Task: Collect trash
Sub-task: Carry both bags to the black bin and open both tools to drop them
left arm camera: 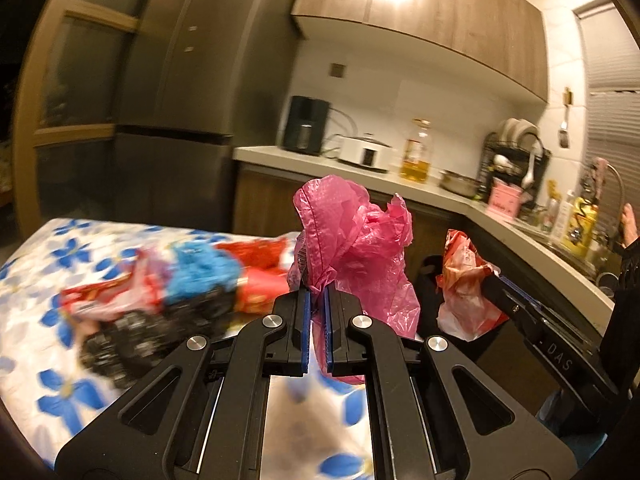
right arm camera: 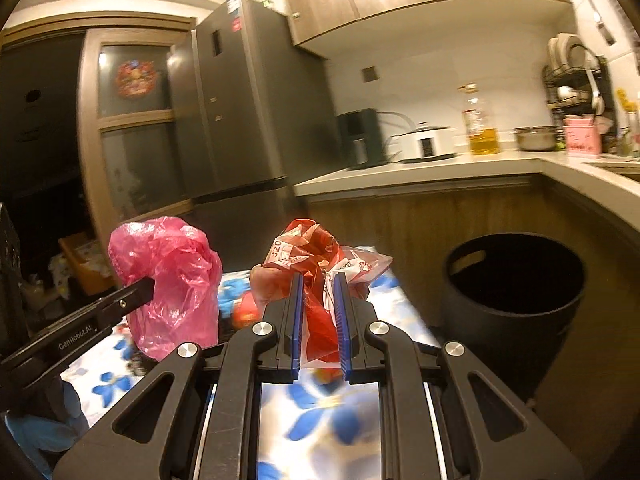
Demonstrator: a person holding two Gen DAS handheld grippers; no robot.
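Observation:
My left gripper [left arm camera: 317, 292] is shut on a crumpled pink plastic bag [left arm camera: 352, 248] and holds it above the table edge; the bag also shows in the right wrist view [right arm camera: 172, 280]. My right gripper [right arm camera: 318, 280] is shut on a red and white plastic bag [right arm camera: 316, 256], also seen in the left wrist view [left arm camera: 466, 280]. A black round bin [right arm camera: 516, 284] stands open on the floor to the right of the table. More trash [left arm camera: 168, 284], red, blue and black wrappers, lies on the flowered tablecloth [left arm camera: 40, 264].
A kitchen counter [right arm camera: 440, 168] runs behind with a white cooker [right arm camera: 424, 142], an oil bottle [right arm camera: 482, 128] and a dish rack [right arm camera: 576, 80]. A tall grey fridge [right arm camera: 248, 112] stands at the left. A person's arm [left arm camera: 628, 240] is at the sink.

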